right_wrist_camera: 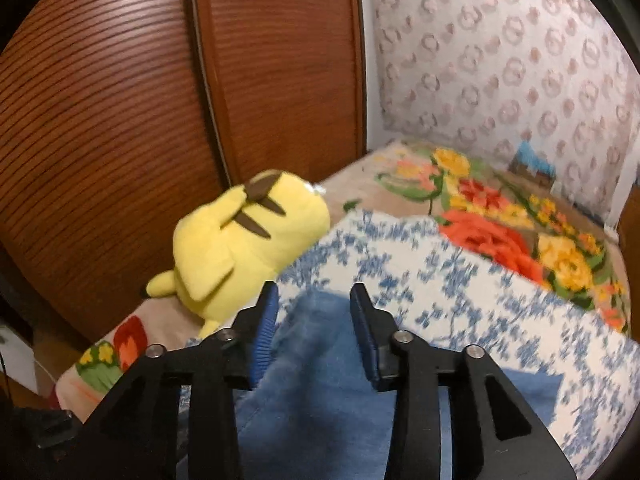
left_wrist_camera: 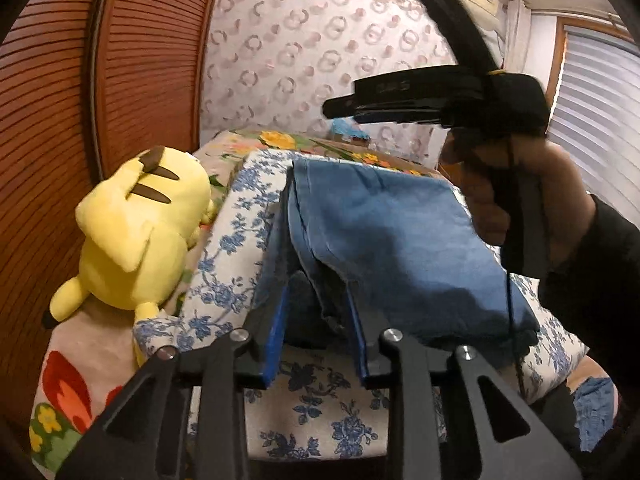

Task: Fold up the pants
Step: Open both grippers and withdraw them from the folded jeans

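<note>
Blue pants (left_wrist_camera: 380, 232) lie folded on a white quilt with blue flowers (left_wrist_camera: 240, 240). In the left wrist view my left gripper (left_wrist_camera: 318, 308) stands over their near edge. Its jaws are a little apart, a fold of the fabric hangs between them, and the pads do not press on it. The right finger's tip is hidden under the cloth. My right gripper (right_wrist_camera: 315, 294) is open just above the pants (right_wrist_camera: 320, 380), with nothing pinched between its blue pads. A person's hand (left_wrist_camera: 512, 208) holds that gripper to the right of the pants.
A yellow plush toy (left_wrist_camera: 140, 232) lies on the bed left of the quilt, also seen as the plush toy (right_wrist_camera: 240, 240). Brown slatted wardrobe doors (right_wrist_camera: 120, 120) stand behind it. A bright floral blanket (right_wrist_camera: 500, 232) covers the bed's far part, against a patterned wall (left_wrist_camera: 300, 60).
</note>
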Demonstrator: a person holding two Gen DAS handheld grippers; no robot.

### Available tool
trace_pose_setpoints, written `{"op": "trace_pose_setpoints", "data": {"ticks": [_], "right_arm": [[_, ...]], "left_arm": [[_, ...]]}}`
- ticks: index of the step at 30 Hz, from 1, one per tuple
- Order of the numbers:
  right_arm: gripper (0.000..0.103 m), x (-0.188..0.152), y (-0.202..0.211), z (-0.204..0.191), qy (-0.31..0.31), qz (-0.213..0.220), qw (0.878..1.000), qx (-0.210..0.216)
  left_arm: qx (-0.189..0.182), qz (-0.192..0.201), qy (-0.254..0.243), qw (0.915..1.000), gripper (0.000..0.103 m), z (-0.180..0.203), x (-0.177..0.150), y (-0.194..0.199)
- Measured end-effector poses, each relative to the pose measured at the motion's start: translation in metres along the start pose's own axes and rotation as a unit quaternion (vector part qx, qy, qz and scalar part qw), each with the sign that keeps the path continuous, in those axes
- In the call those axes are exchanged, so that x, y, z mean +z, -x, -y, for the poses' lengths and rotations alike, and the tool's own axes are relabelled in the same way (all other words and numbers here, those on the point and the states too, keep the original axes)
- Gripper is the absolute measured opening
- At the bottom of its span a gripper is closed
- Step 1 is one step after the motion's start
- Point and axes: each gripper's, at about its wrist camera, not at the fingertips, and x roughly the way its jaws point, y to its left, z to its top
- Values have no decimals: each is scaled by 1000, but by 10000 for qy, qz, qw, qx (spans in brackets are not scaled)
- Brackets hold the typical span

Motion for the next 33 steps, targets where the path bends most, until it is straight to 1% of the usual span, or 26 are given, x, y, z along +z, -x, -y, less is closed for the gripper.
{"op": "trace_pose_setpoints", "data": {"ticks": [2, 4, 8, 14, 16, 17, 19, 22, 26, 27, 29, 33], "right_arm": [[41, 2, 11, 2, -2, 76, 10000, -40], [41, 0, 24, 7, 33, 111, 9999, -62], [41, -14, 51, 22, 50, 183, 9996, -206], [41, -55, 94, 49, -22, 193, 9987, -477], [41, -73, 109, 59, -144, 197, 9985, -494], [42, -82, 115, 63, -196, 187, 9983, -515], [42, -105, 127, 71, -303, 161, 9976, -604], [42, -134, 134, 77, -449, -12, 9970, -638], [44, -164, 140, 75, -504, -145, 9962, -693], [47, -169, 141, 75, -521, -161, 9960, -705], [50, -179, 143, 74, -565, -200, 9956, -718], [52, -195, 146, 75, -703, -269, 9948, -684]], "left_arm": [[-77, 28, 36, 10000, 26, 0, 1, 1], [-72, 49, 5, 10000, 26, 1, 2, 2], [-59, 45, -61, 10000, 26, 5, 4, 2], [-159, -24, -257, 9995, 26, 17, 8, 0], [-158, -83, -364, 9992, 28, 23, 7, -4], [-173, -121, -403, 9990, 31, 26, 7, -5], [-208, -191, -475, 9985, 33, 34, 5, -9], [-259, -257, -565, 9977, 34, 45, 3, -15], [-401, -383, -741, 9957, 38, 60, 1, -22], [-434, -404, -773, 9952, 39, 64, 0, -23], [-468, -445, -820, 9945, 40, 70, -1, -26], [-434, -582, -916, 9932, 41, 79, -7, -33]]}}
